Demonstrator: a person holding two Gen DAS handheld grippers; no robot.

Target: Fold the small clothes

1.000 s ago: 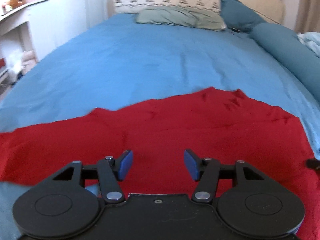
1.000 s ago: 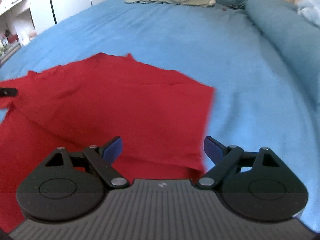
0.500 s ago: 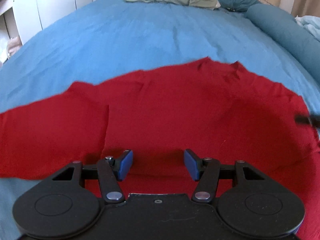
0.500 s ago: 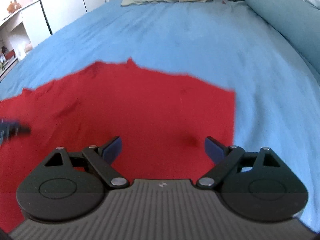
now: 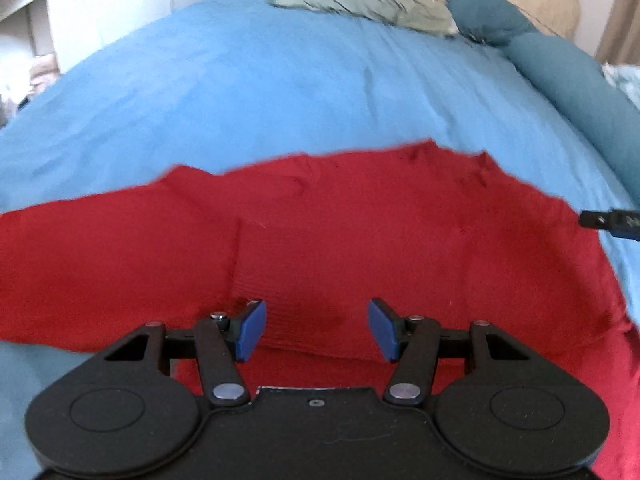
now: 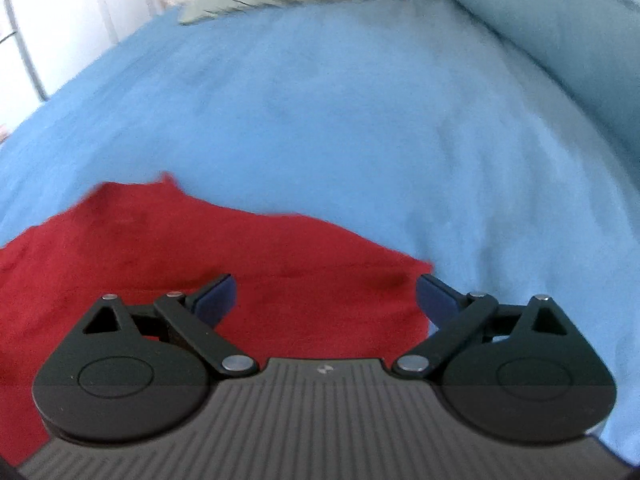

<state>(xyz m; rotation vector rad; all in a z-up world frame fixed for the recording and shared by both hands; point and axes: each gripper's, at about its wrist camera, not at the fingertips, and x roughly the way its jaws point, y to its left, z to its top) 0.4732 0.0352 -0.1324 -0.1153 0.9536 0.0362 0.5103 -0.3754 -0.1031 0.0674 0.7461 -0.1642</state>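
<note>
A red garment lies spread flat on the blue bedsheet. My left gripper hovers over its near middle, open, nothing between the blue pads; a vertical seam or fold edge runs just left of it. In the right wrist view the same red garment fills the lower left, and my right gripper stands open above its right corner, the right pad over the cloth's edge. A fingertip of the right gripper shows at the right edge of the left wrist view.
Grey-green pillows and a teal pillow lie at the head of the bed. A long teal bolster runs along the right side. White furniture stands left of the bed.
The right gripper has moved toward the garment's right edge, and less red cloth shows in its view. The left view has shifted slightly over the cloth. Both stay open.
</note>
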